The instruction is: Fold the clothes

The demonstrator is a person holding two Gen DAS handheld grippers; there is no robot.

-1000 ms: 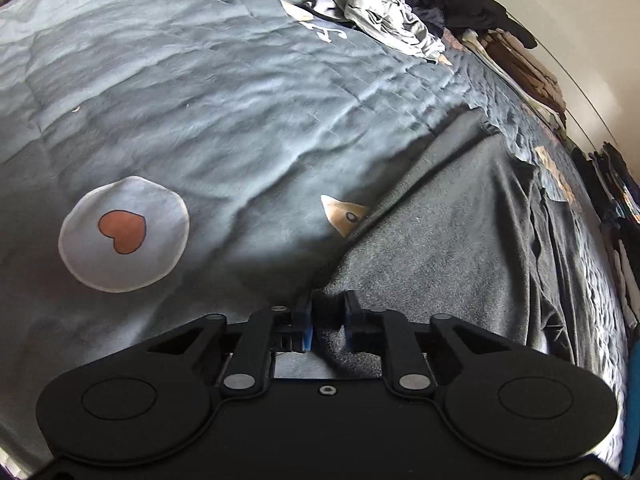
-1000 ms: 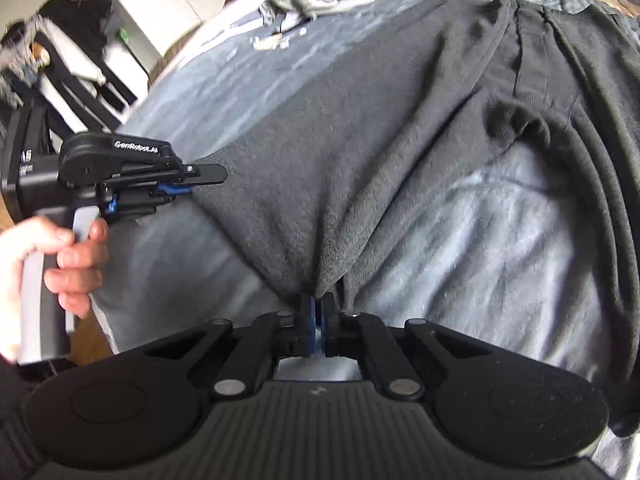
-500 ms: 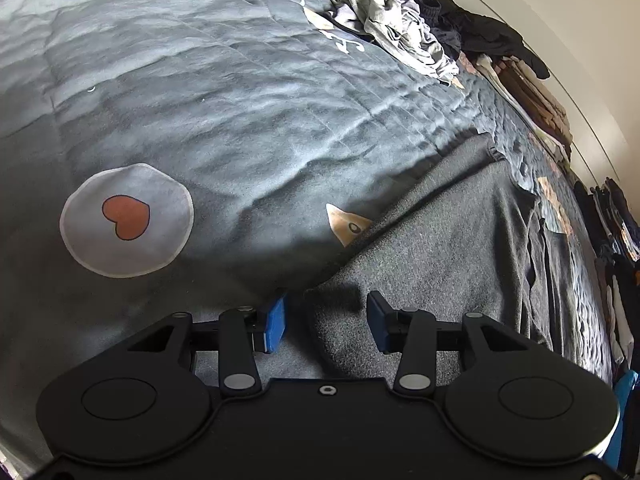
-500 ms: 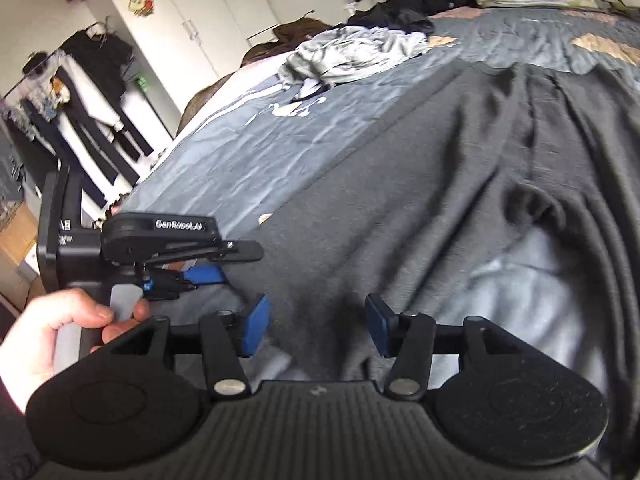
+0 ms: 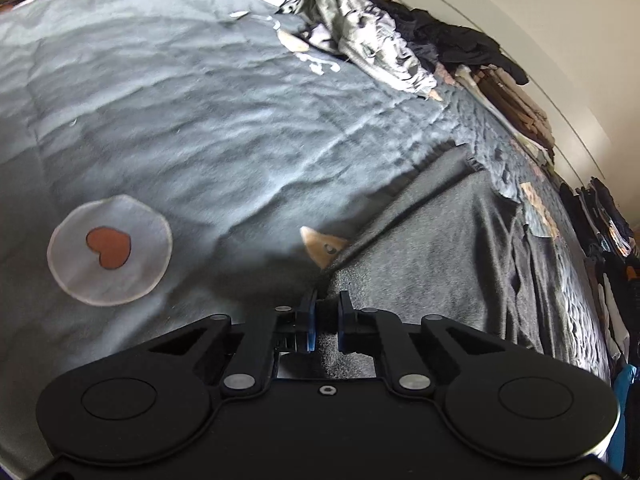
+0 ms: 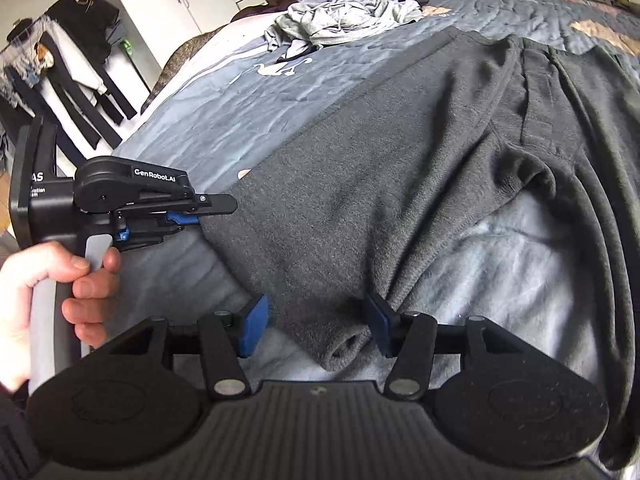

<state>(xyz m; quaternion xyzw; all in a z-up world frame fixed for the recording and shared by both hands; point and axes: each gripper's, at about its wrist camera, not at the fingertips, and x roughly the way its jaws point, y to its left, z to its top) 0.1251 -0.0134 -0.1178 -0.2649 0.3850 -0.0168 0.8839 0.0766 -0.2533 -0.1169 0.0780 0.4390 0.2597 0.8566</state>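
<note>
A dark grey fleece garment (image 6: 400,168) lies spread on the grey-blue bed cover (image 5: 200,140); it also shows in the left wrist view (image 5: 440,264). My left gripper (image 5: 323,326) is shut on the garment's near left corner; it shows from the side in the right wrist view (image 6: 192,216), pinching that corner. My right gripper (image 6: 316,330) is open, its blue pads either side of the garment's near hem corner (image 6: 340,354), which lies loose between them.
A crumpled grey garment (image 5: 360,40) and dark clothes (image 5: 460,40) lie at the far end of the bed, with folded stacks (image 5: 516,112) along the wall. A white heart patch (image 5: 108,250) marks the cover. Hanging clothes (image 6: 60,68) stand beside the bed.
My left gripper opened half a second ago and has shut again on the garment's corner. My right gripper let go of the hem and stays open, now wider.
</note>
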